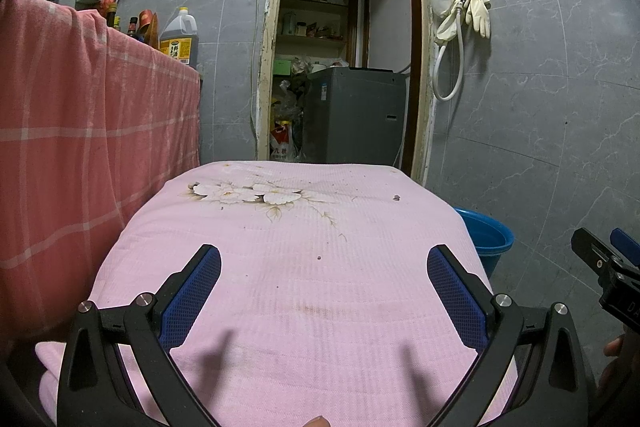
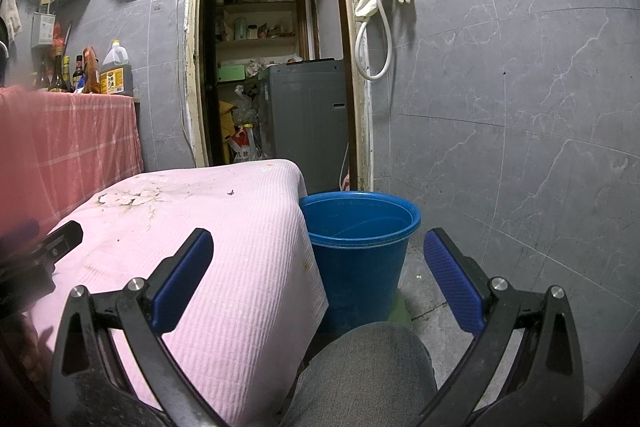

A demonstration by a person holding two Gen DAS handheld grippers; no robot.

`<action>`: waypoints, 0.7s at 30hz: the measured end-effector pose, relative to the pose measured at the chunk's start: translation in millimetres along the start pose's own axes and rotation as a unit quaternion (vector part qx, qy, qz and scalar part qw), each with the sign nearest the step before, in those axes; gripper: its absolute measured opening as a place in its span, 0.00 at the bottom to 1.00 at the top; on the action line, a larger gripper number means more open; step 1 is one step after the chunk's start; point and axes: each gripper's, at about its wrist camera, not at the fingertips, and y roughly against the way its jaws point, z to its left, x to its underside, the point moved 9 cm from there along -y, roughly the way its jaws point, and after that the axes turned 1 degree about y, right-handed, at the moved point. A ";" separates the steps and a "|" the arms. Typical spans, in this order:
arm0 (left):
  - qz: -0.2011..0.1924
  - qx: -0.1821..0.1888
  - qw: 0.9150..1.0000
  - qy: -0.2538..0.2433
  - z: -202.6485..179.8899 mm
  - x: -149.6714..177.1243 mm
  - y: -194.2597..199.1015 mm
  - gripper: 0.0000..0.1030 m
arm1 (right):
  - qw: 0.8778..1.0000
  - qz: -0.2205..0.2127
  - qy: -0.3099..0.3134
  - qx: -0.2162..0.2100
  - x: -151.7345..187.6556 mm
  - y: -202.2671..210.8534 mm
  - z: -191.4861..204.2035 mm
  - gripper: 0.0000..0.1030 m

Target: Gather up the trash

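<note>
Left tool point(image 1: 324, 291) gapes wide and empty over the pink bench point(image 1: 280, 307); right tool point(image 2: 318, 275) likewise above the blue bucket point(image 2: 360, 251). Only crumbs point(image 1: 396, 197) remain, so collecting looks nearly done.

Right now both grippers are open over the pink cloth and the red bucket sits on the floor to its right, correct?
Not quite: the bucket is blue, not red, as the right wrist view shows. The rest holds: left gripper and right gripper are open and empty, and the bucket stands on the floor right of the pink cloth.
</note>
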 end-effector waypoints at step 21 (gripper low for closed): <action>-0.001 -0.001 1.000 0.000 -1.8 -0.3 0.6 0.98 | 1.000 0.000 -0.001 0.000 0.5 0.0 0.4 1.00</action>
